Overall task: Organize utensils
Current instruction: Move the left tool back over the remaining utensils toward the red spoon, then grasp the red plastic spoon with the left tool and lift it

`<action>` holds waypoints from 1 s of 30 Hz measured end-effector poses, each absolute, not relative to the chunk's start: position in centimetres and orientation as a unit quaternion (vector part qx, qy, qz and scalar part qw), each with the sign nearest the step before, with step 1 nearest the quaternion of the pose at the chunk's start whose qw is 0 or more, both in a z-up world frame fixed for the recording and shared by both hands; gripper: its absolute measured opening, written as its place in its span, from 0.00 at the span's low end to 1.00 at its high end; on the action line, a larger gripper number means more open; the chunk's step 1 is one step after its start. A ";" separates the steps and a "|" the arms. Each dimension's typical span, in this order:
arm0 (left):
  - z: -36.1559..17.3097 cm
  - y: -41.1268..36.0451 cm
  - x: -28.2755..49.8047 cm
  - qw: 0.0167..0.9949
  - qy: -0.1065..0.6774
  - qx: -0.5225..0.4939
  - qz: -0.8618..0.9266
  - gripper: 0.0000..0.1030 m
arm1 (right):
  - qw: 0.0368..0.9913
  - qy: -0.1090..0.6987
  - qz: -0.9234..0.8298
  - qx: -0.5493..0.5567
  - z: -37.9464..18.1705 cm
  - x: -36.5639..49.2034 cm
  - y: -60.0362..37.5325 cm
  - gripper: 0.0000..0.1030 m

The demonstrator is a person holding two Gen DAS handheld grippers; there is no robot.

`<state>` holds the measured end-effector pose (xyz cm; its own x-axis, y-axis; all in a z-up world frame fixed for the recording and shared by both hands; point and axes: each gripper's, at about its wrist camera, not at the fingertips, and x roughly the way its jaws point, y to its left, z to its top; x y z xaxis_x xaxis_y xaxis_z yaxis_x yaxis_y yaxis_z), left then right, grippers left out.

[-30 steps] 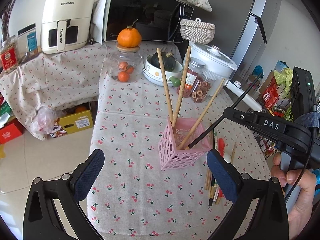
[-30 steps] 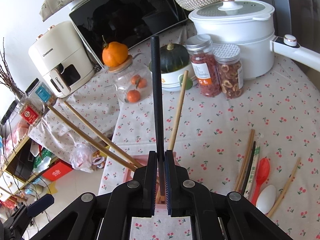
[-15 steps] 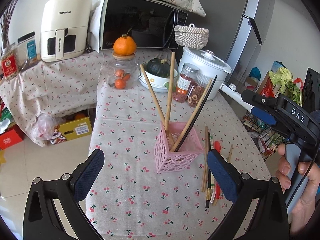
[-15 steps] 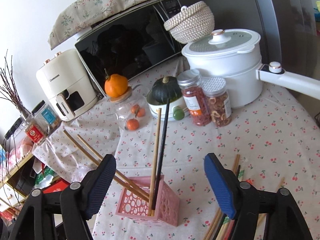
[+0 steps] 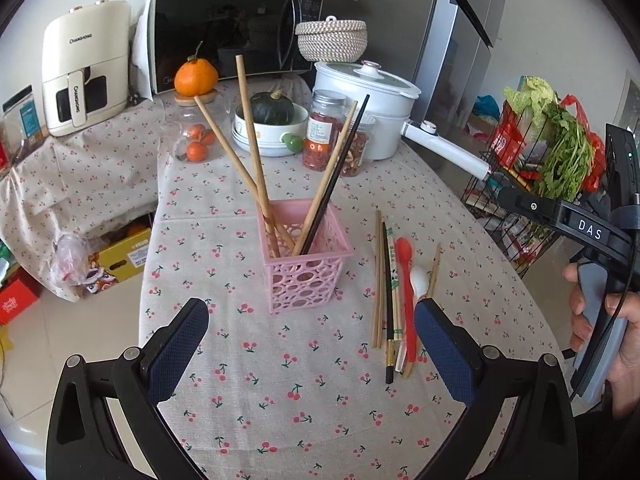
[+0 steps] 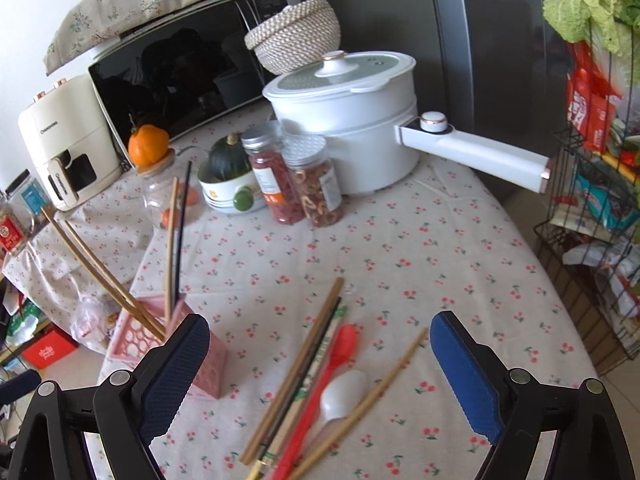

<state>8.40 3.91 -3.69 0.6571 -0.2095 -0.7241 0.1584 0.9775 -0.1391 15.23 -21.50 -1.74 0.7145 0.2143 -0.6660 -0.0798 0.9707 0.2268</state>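
Observation:
A pink perforated holder [image 5: 306,258] stands mid-table with three wooden chopsticks [image 5: 251,148] and one black chopstick [image 5: 338,172] leaning in it; it also shows in the right wrist view [image 6: 138,330]. To its right lie loose wooden chopsticks [image 5: 378,276], a black chopstick [image 5: 387,300], a red spoon [image 5: 406,280] and a white spoon [image 5: 419,280]. In the right wrist view the same pile [image 6: 316,384] lies just ahead. My left gripper [image 5: 312,344] is open and empty, near the front edge. My right gripper [image 6: 320,364] is open and empty above the pile.
At the back stand a white pot [image 5: 366,108] with a long handle [image 6: 476,152], two jars [image 6: 296,180], a bowl with a squash [image 5: 272,124], a glass jar topped by an orange [image 5: 196,120], a microwave [image 5: 236,36]. A wire rack of vegetables [image 5: 540,152] stands right.
My right gripper opened and let go of the black chopstick, which now stands in the pink holder. It then pulled back and swung right, over the loose pile. The left gripper backed away a little.

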 end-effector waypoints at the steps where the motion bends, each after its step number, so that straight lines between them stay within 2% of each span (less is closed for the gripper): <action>1: -4.0 3.4 8.3 0.908 0.405 -0.027 -0.103 1.00 | 0.921 0.372 0.076 0.083 -1.9 15.0 -22.0 0.91; 6: -5.4 0.4 8.1 0.899 0.421 -0.004 -0.121 1.00 | 0.915 0.396 0.056 0.051 -3.3 14.0 -24.6 0.93; 11: -6.5 -3.5 8.1 0.899 0.415 0.043 -0.134 1.00 | 0.891 0.452 0.022 0.039 -5.6 14.1 -27.1 0.93; 18: -9.0 -8.7 11.5 0.864 0.481 0.044 -0.143 1.00 | 0.852 0.519 0.000 0.067 -7.8 15.0 -29.7 0.93; 25: -11.8 -13.0 16.7 0.829 0.543 0.062 -0.122 1.00 | 0.841 0.537 -0.011 0.065 -9.0 15.8 -31.6 0.93; 27: -12.1 -13.4 17.8 0.827 0.548 0.059 -0.111 0.97 | 0.836 0.544 -0.022 0.072 -9.5 16.0 -32.5 0.93; 30: -12.6 -13.8 19.5 0.818 0.564 0.041 -0.110 0.82 | 0.829 0.551 -0.029 0.092 -10.1 16.2 -33.7 0.93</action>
<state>19.47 -13.78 -12.58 0.3405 -0.1328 -0.9308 0.2263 0.9724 -0.0559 16.21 -33.74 -10.08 0.3904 0.0546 -0.9190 0.1492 0.9813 0.1217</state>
